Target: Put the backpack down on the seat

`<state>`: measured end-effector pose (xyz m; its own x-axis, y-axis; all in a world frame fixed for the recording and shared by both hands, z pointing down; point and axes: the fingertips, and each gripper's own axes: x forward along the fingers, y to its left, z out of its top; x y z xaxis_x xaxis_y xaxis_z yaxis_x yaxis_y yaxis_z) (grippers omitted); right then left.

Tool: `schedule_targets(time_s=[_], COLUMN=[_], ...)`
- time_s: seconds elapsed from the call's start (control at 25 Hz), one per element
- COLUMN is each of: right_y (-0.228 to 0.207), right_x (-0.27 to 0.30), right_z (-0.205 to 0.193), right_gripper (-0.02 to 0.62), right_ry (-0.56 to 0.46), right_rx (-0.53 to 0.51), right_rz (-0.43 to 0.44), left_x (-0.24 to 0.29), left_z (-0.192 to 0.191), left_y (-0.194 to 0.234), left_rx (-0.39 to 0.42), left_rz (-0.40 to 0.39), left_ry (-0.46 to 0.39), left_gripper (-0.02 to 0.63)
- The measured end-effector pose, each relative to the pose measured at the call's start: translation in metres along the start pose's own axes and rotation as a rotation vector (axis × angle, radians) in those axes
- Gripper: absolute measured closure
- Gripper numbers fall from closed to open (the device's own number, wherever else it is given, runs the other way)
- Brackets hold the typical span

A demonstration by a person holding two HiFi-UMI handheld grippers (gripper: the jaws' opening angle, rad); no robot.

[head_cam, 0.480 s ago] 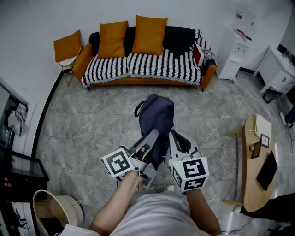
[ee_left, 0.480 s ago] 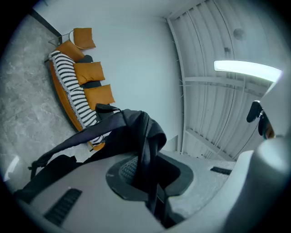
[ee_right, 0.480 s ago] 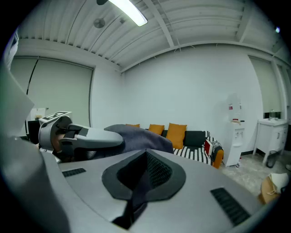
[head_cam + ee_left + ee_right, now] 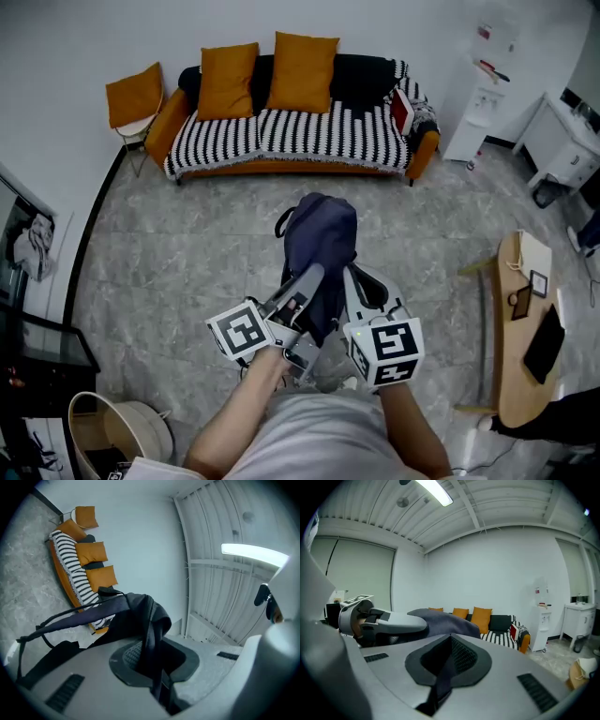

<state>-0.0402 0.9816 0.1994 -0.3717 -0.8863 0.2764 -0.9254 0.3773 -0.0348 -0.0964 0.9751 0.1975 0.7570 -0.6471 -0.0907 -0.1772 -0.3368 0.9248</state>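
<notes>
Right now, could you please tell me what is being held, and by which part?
The backpack, by its straps: left gripper on one strap, right gripper on another.

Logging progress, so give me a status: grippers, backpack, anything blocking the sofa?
Left gripper, right gripper: both shut on backpack straps. Backpack held up, not yet on the sofa. Open floor between, nothing in the way.

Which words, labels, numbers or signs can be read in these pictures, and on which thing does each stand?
No text is readable anywhere.
Left tool and right tool: the cubes carry black-and-white square markers, no letters.
Backpack: no print visible.
White dispenser: red marks, too small to read.
Things on the wooden table: too small to read.
</notes>
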Motion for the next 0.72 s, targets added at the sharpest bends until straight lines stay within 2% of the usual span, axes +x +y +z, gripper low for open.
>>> schedule_targets(time_s=[0.28, 0.44, 0.56, 0.72], right_y=[0.014, 0.012, 0.009, -0.001], right_x=[0.024, 0.038, 0.050, 0.067], right_z=[0.004, 0.009, 0.012, 0.017], right_gripper=[0.594, 0.594, 0.594, 0.594], right_ry=[0.007, 0.009, 0.005, 0.000], right_rx=[-0.004, -0.007, -0.010, -0.011], right_rz=[-0.032, -0.055, -0.063, -0.068], left_x=[-0.004, 0.001, 0.004, 0.019], left_z=[0.024, 0.041, 0.050, 0.064], left_y=[0.014, 0.021, 0.031, 0.036], left_rx=[-0.003, 0.030, 0.010, 0.003], left_rz=[-0.012, -0.023, -0.002, -0.025], left_ry=[0.036, 0.056, 0.057, 0.051], left_gripper=[0.571, 0.571, 0.571, 0.571])
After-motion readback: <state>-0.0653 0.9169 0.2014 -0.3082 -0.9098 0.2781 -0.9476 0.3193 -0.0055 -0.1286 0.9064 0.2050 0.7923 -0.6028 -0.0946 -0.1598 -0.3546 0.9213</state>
